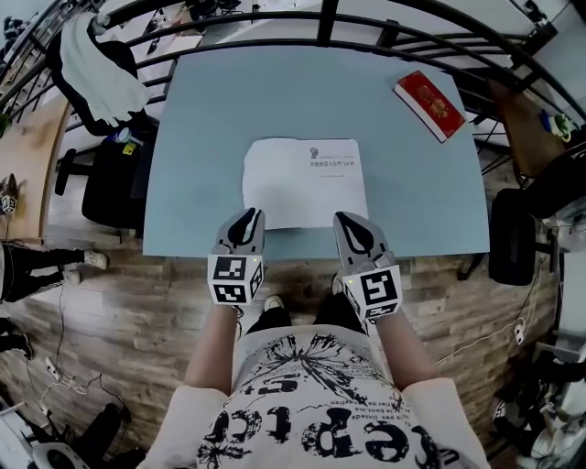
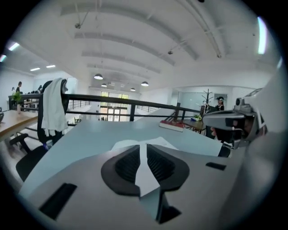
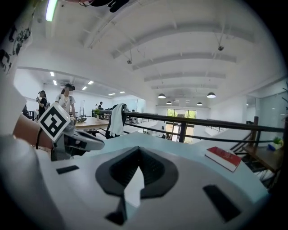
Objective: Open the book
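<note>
Centre of bench [image 1: 206, 110], toward near edge: white book [image 1: 305, 183], flat, closed. Likely thin, light and floppy; lift cover at a corner. Left gripper [image 1: 248, 216] jaws slightly apart, empty; right gripper [image 1: 349, 220] jaws closed, empty.

Bare tabletop [image 1: 380, 128] between booklet [image 1: 304, 183] and red book [image 1: 430, 105]

Looking down on a pale blue table [image 1: 211, 110] standing on a brown wood floor [image 1: 137, 321]. Curving along the top of the frame, a black railing [image 1: 275, 26]. Hanging over a black chair [image 1: 110, 174] at the upper left, a white cloth [image 1: 96, 64]. Glowing high up in the gripper views, round lamps [image 2: 98, 77] under a white ceiling [image 2: 148, 36], bright windows [image 3: 189, 116] far back.
</note>
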A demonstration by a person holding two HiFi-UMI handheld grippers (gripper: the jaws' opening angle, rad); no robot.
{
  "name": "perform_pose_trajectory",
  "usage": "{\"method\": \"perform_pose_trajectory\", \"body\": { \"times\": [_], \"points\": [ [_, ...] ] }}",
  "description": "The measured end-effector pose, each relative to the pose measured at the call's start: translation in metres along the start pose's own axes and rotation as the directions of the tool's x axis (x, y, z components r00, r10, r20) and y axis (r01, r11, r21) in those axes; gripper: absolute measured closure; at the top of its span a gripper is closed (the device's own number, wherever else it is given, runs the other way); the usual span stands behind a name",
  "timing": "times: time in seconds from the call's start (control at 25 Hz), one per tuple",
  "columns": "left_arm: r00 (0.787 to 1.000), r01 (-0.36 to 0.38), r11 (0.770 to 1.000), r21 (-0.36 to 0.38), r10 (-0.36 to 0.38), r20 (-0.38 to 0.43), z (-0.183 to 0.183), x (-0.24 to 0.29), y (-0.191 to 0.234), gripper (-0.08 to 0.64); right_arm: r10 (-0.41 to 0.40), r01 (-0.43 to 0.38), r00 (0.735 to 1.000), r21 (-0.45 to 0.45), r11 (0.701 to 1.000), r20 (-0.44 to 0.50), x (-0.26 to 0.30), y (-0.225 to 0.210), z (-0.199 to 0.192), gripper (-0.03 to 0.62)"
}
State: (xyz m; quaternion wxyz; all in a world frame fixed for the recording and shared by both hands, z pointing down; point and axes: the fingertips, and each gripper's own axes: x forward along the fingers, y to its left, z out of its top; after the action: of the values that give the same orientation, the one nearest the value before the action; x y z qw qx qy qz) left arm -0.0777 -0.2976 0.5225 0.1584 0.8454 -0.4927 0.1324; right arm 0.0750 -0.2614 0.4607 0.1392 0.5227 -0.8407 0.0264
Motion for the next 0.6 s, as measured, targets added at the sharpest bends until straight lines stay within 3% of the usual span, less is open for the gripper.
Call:
{"method": "perform_pose_trajectory", "body": {
  "times": [0.16,0.36,0.6],
  "points": [
    [0.993,0.028,0.998,0.049,-0.033,0.114,0.051,-0.017,-0.025,0.522,-0.011,0.012,0.998,-0.016,1.000,0.060,-0.012,-0.013,0.022,0.581],
    [0.970,0.064,0.990,0.125,-0.091,0.227,0.101,-0.041,-0.059,0.541,-0.044,0.047,0.989,-0.024,0.999,0.139,-0.030,-0.033,0.050,0.581],
    [0.943,0.068,0.980,0.188,-0.124,0.309,0.142,-0.053,-0.091,0.541,-0.031,0.046,0.975,-0.064,0.997,0.220,-0.039,-0.055,0.086,0.581]
  ]
}}
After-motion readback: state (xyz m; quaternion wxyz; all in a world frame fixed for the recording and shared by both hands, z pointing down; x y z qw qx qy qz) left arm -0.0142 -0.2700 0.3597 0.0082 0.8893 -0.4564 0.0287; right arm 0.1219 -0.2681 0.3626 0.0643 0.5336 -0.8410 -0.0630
